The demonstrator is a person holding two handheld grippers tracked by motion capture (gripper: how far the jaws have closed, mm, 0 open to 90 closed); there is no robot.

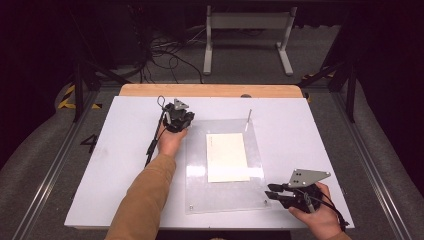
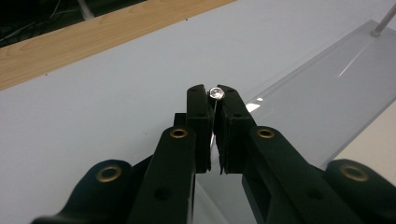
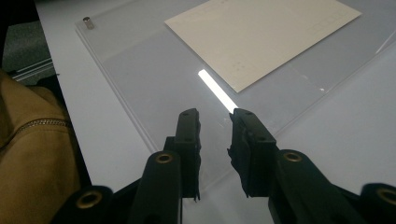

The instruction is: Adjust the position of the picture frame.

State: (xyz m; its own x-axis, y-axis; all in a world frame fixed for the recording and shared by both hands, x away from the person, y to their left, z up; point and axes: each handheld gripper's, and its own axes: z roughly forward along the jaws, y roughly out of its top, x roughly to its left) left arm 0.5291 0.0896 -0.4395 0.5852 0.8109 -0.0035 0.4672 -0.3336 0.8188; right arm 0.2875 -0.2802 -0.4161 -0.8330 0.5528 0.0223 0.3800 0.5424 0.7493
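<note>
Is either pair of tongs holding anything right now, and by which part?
The left tongs pinch a small metal pin just below its shiny head, near the clear plate's far-left corner. The right tongs hold nothing; their jaws stand apart over the plate's edge.

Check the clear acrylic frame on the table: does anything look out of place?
One metal pin is out, pinched in the left gripper off the acrylic frame. Another pin stands tall at the far corner.

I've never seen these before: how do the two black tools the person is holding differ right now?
The left tool has its jaws pinched on a small shiny pin; the right tool holds nothing, a gap showing between its jaws. The left one sits by the clear sheet's far left corner, the right one at its near right corner. Both are black, two-jawed and hand-held.
</note>
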